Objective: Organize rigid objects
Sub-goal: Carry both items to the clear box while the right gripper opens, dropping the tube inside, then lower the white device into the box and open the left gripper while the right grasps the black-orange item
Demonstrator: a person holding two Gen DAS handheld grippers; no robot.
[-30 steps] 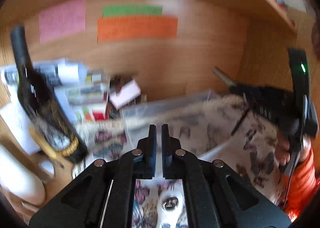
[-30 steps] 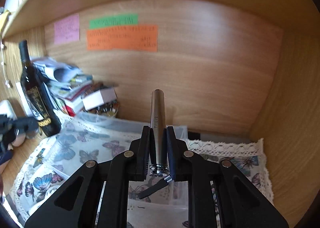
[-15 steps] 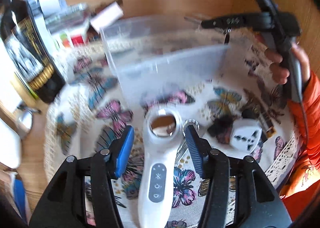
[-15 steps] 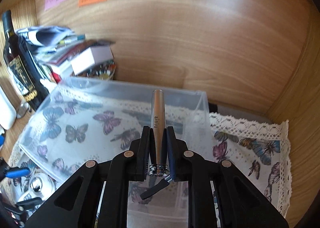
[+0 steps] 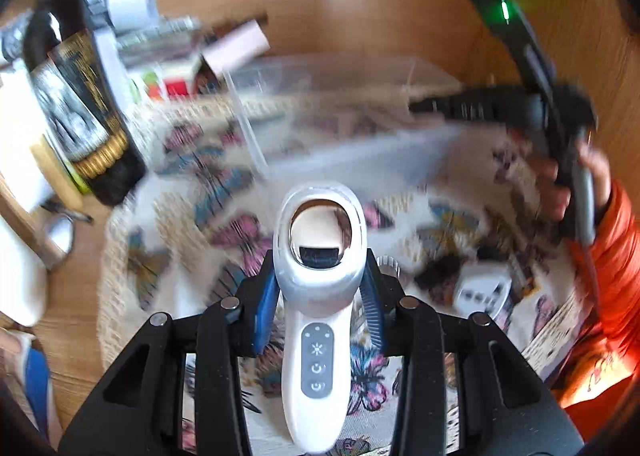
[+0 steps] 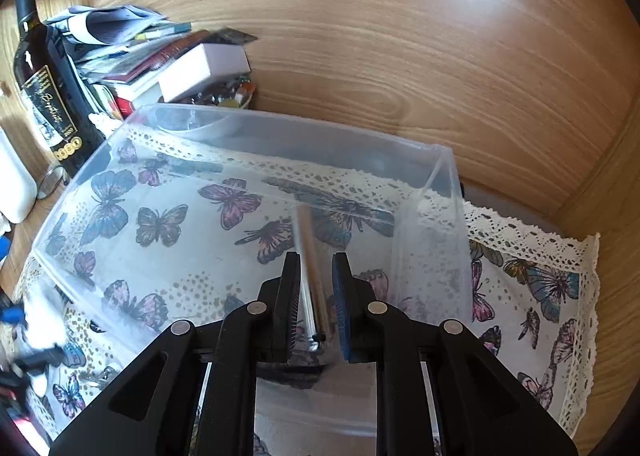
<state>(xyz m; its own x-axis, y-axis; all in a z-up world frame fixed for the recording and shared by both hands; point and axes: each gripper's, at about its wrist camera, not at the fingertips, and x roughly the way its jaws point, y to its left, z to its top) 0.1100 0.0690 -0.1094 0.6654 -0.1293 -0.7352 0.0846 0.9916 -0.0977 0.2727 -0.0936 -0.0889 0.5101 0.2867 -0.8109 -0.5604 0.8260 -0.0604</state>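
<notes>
My left gripper (image 5: 320,292) is shut on a white handheld device (image 5: 318,308) with a round window and grey buttons, held above the butterfly cloth (image 5: 188,224). My right gripper (image 6: 316,288) is open over the clear plastic bin (image 6: 444,184). A silver metal tube (image 6: 310,276) lies blurred between and below its fingers, inside the bin. The bin (image 5: 320,160) and the right gripper (image 5: 500,108) also show in the left wrist view. A white plug adapter (image 5: 482,292) lies on the cloth at the right.
A dark wine bottle (image 6: 44,92) stands at the left beside a pile of books and papers (image 6: 152,56). The wooden back wall (image 6: 400,36) and side wall enclose the shelf. Small dark items (image 5: 440,272) lie near the adapter.
My left gripper has closed on the white device and lifted it. My right gripper has opened and let go of the silver tube, which has dropped into the bin.
</notes>
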